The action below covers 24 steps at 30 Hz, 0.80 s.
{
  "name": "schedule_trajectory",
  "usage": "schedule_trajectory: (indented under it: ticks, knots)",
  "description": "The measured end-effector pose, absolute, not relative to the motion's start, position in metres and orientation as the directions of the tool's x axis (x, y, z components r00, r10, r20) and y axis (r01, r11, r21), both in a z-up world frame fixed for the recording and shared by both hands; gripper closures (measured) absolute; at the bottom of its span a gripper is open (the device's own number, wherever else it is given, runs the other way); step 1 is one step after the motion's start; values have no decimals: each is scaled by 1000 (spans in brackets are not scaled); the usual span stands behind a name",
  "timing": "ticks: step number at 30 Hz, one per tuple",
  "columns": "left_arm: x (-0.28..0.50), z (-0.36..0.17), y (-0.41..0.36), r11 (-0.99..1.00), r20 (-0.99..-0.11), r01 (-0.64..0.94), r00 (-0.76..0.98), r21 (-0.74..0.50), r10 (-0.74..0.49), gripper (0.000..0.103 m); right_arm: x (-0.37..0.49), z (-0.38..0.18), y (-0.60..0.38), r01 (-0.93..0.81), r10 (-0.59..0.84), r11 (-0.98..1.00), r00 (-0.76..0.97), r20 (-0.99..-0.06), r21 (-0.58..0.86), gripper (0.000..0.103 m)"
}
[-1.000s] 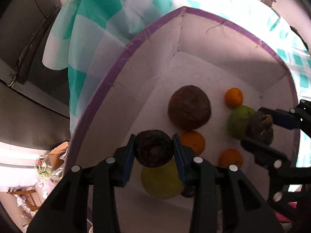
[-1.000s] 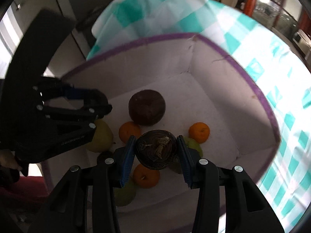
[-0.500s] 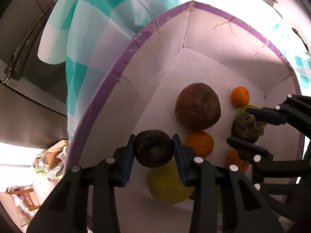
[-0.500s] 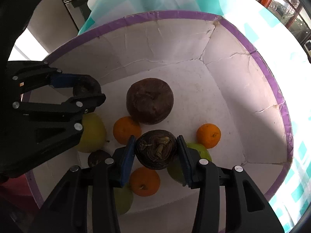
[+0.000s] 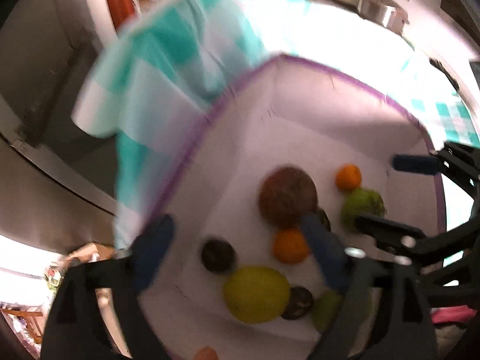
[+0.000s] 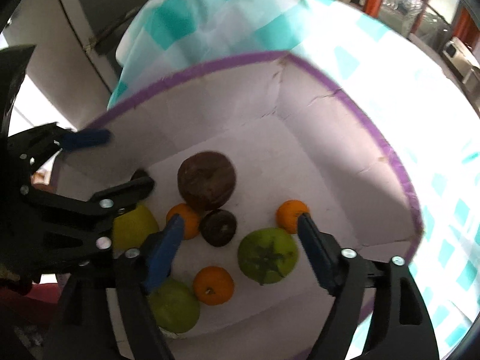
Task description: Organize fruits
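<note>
A white box with a purple rim (image 5: 192, 138) (image 6: 399, 162) holds the fruit. My left gripper (image 5: 237, 240) is open and empty above the box; a small dark fruit (image 5: 218, 255) lies on the floor below it. My right gripper (image 6: 240, 234) is open and empty; another small dark fruit (image 6: 218, 227) lies between its fingers on the box floor. A large brown fruit (image 5: 288, 196) (image 6: 206, 181), oranges (image 5: 290, 246) (image 6: 288, 216), a yellow fruit (image 5: 256, 294) (image 6: 133, 228) and green fruits (image 5: 363, 207) (image 6: 268, 255) lie around them.
The box stands on a teal and white checked cloth (image 5: 168, 69) (image 6: 216, 21) that hangs over the table edge. Grey cabinet fronts (image 5: 45, 138) lie beyond that edge. The right gripper shows at the right of the left wrist view (image 5: 417, 192).
Both grippers opened and let go of their dark fruits, which now lie on the box floor. Both grippers have risen and pulled back from the box.
</note>
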<state>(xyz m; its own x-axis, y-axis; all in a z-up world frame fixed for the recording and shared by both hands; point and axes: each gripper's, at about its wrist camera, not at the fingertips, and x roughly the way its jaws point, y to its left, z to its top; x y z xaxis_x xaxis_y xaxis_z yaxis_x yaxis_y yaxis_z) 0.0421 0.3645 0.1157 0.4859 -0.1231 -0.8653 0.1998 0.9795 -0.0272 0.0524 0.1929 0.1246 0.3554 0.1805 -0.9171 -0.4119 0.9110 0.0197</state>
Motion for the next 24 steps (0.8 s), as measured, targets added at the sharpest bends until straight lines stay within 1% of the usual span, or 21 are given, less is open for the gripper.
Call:
schedule_trajectory:
  ticks: [2,4,7,10,13,16,24]
  knots:
    - [40,126,367,980,-845,191,515,-48,-141,7,51,135,184,-392,186,920,384,-904,22,16]
    - [35,138,371,986,-819,162,562,-27,-115,1,47,144,177,-376,184,926,405,-896,20,16]
    - [37,158,368,994,-805,110,591,5,-61,2,44,150,175,-344,175,939,419,-891,23,16]
    - [36,168,372,996,-821,78,565,-40,-78,2,45,156,169,-301,166,953,419,-893,37,16]
    - [35,162,366,992,-843,108,527,-62,-110,2,44,157,161,-252,172,965,410,-896,69,16]
    - [31,150,356,987,-877,154,469,-39,-108,2,46,147,163,-217,128,975,389,-912,45,16]
    - [24,129,353,983,-909,181,405,-29,-101,2,38,134,173,-214,104,976,366,-925,25,16]
